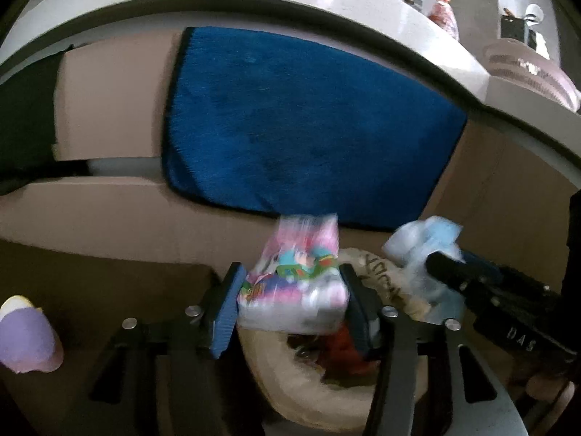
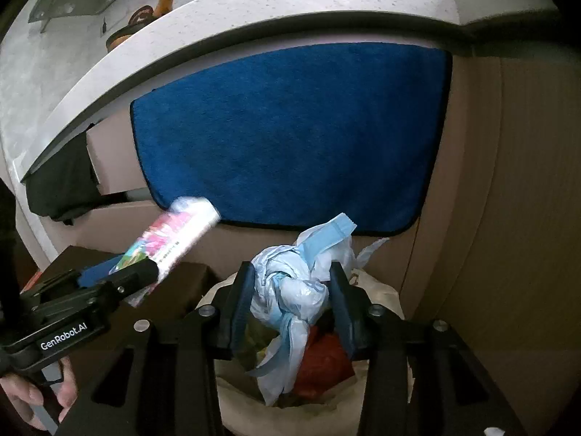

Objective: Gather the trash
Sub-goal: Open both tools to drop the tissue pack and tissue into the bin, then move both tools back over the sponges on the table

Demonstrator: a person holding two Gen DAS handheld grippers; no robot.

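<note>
Drop step in hand. Left gripper (image 1: 292,303), jaws part-spread, colourful packet (image 1: 294,283) between pads; right gripper (image 2: 290,305) likewise around crumpled blue-white plastic wad (image 2: 301,276). Both over open trash bag (image 2: 385,298) below worktop edge (image 2: 254,25). Next: widen jaws, let pieces fall inside.

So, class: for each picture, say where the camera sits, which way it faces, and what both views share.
Left wrist: on the left gripper, facing forward and down at the trash bag, colourful packet between its fingers.
Right wrist: on the right gripper, same aim, crumpled blue-white plastic between its fingers; a hand shows.
Shared: blue towel, bag, each other's gripper.
</note>
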